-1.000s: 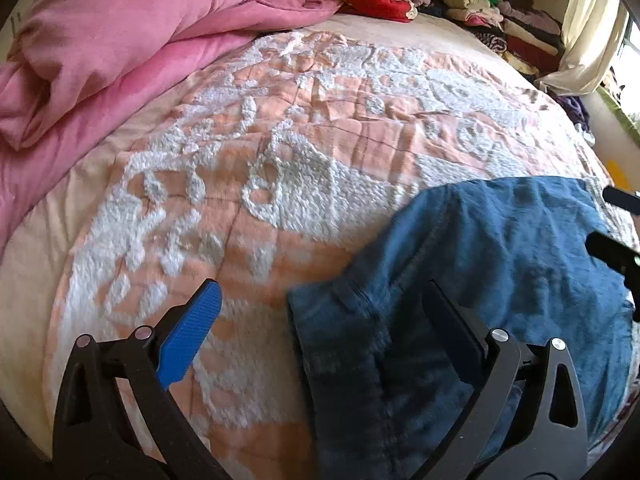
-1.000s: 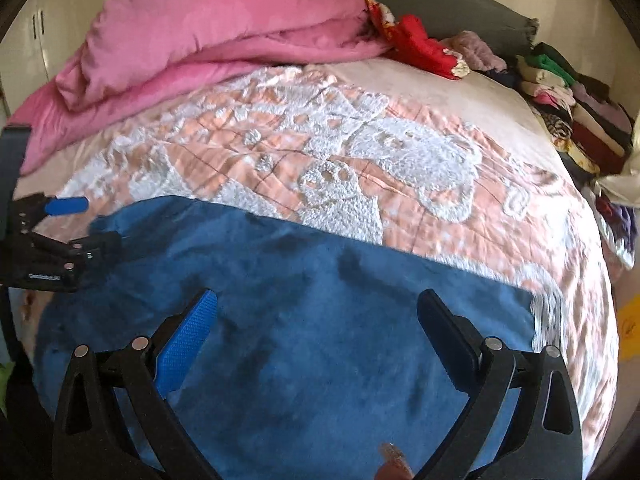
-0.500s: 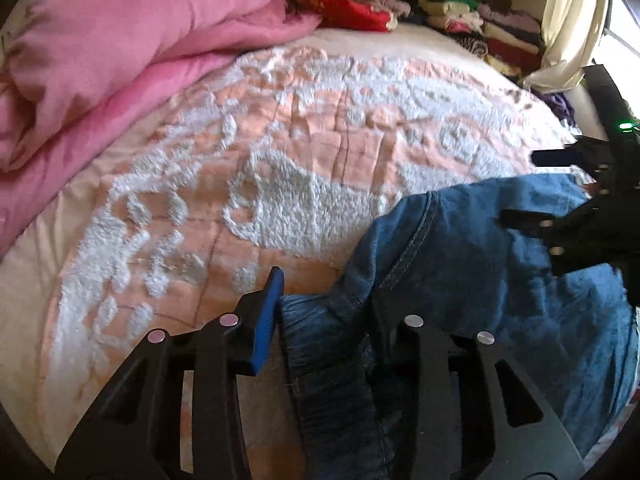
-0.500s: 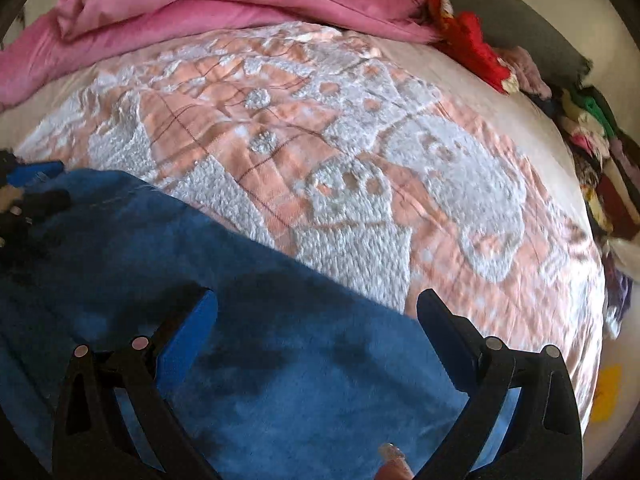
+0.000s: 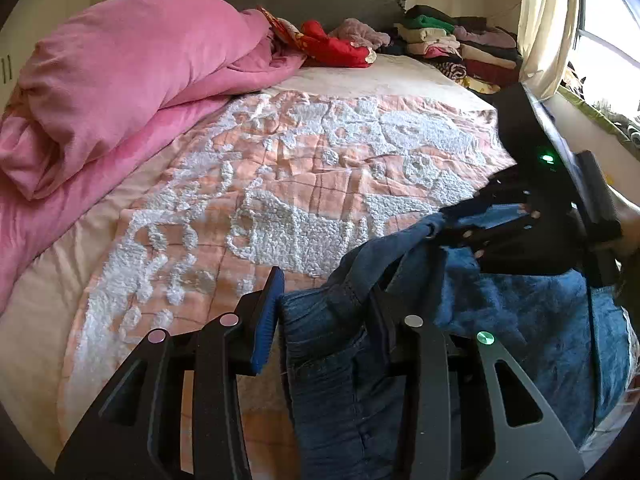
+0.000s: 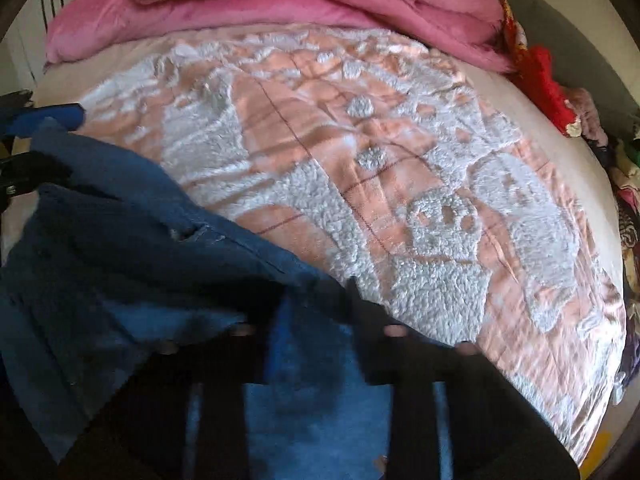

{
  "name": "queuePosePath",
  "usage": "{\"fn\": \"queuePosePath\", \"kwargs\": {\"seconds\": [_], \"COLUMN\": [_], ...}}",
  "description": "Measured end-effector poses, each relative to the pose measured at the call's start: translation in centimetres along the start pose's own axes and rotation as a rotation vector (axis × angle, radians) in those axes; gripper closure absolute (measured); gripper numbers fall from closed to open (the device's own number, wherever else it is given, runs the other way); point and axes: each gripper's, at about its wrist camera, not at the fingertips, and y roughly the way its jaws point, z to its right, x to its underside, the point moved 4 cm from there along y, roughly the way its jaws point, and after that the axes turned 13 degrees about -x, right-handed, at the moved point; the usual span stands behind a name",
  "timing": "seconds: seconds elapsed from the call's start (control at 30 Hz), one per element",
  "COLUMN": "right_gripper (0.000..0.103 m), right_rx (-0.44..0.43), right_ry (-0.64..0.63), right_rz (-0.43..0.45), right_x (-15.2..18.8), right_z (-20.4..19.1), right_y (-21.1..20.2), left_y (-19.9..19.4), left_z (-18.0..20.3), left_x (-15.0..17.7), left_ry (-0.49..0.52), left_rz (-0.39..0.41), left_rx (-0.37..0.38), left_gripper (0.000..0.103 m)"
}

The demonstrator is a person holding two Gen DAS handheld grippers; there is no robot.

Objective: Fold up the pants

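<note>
Denim pants (image 5: pixel 520 320), blue and bunched, are pinched by both left hand-held gripper (image 5: pixel 324 312) and right hand-held gripper (image 6: pixel 312 312).

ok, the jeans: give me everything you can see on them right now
The jeans are blue denim with stitched seams, crumpled and partly lifted off the peach-and-white blanket at the bed's near edge. The left gripper is shut on a bunched, ribbed-looking edge. The right gripper pinches another fold, also shut, though that view is blurred. Between the two grips the cloth sags in loose folds. Legs and waistband cannot be told apart.
</note>
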Motion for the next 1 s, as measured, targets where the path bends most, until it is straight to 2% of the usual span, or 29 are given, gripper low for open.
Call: {"fn": "queuePosePath", "kwargs": {"seconds": [0.03,0.27,0.4,0.53,0.83,1.0], "right_gripper": [0.091,0.093,0.094,0.097,0.097,0.097], "right_rx": [0.011,0.008,-0.013,-0.037,-0.105,-0.168], "right_ry": [0.013,0.103,0.132,0.139,0.181,0.168], "right_rz": [0.011,0.181,0.286,0.349,0.401,0.370], "right_x": [0.2,1.9,3.7,6.1,11.2,13.1], "right_z": [-0.1,-1.7,-3.5,-6.4,-12.7,-16.7], "right_y": [-0.5,-6.5,-10.7,-13.7,-16.4,-15.9], "left_y": [-0.1,-1.3,-3.0,-5.4,-9.4,-10.3], "left_z": [0.1,-0.5,-0.5,-0.1,0.6,0.2], "left_x": [0.0,0.1,0.3,0.9,3.9,6.1], "left_ry": [0.001,-0.003,0.013,0.033,0.064,0.079], "left_rz": [0.003,0.025,0.065,0.108,0.140,0.113], "left_rx": [-0.006,-0.019,-0.031,-0.030,-0.015,-0.019], "left_gripper": [0.072,0.072,0.072,0.072,0.070,0.070]}}
